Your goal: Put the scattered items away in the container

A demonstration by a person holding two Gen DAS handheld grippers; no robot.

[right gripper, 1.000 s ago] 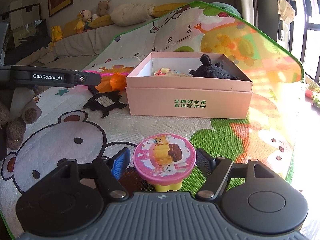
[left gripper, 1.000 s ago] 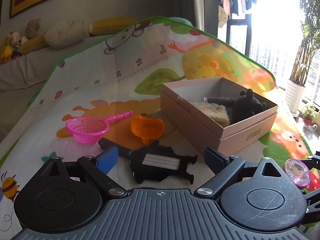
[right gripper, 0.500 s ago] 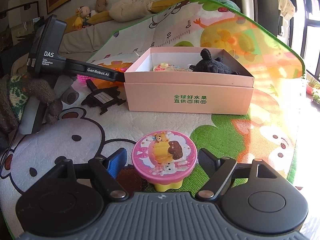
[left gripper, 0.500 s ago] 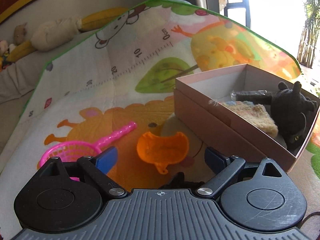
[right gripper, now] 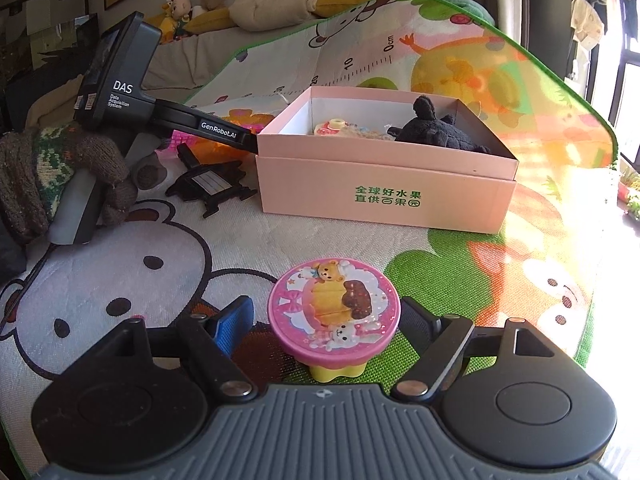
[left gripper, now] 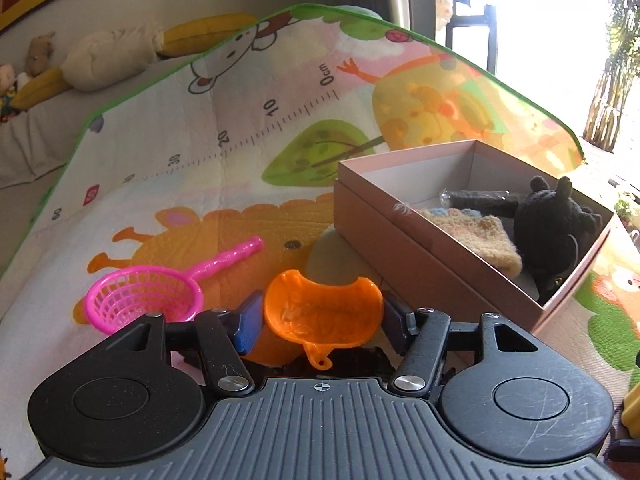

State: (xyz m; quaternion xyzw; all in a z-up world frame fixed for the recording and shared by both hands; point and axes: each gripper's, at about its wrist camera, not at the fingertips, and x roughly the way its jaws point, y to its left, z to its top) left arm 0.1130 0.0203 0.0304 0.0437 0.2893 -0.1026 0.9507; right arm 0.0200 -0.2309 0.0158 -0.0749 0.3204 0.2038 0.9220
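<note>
The left gripper (left gripper: 322, 316) is closing on the orange scoop (left gripper: 320, 312), which lies on the play mat (left gripper: 240, 184) just off the near-left corner of the pink box (right gripper: 384, 192); the blue pad and the dark pad sit at either rim of the scoop and look to be just meeting it, so the grip is probably not yet firm. Taking it across its widest part, hollow side up, should keep it level for the short carry to the box. The pink sieve (left gripper: 144, 298) lies just beside the scoop toward the mat's left edge, its handle pointing away, and a black flat toy (right gripper: 212, 186) rests near the box's left wall. The right gripper (right gripper: 326, 320) has its fingers spread, apart from the pink-lidded toy (right gripper: 334, 312) that stands between them near the mat's front edge. Already in the box are a black plush (left gripper: 556, 224) and a yellow knitted piece (left gripper: 476, 232).
</note>
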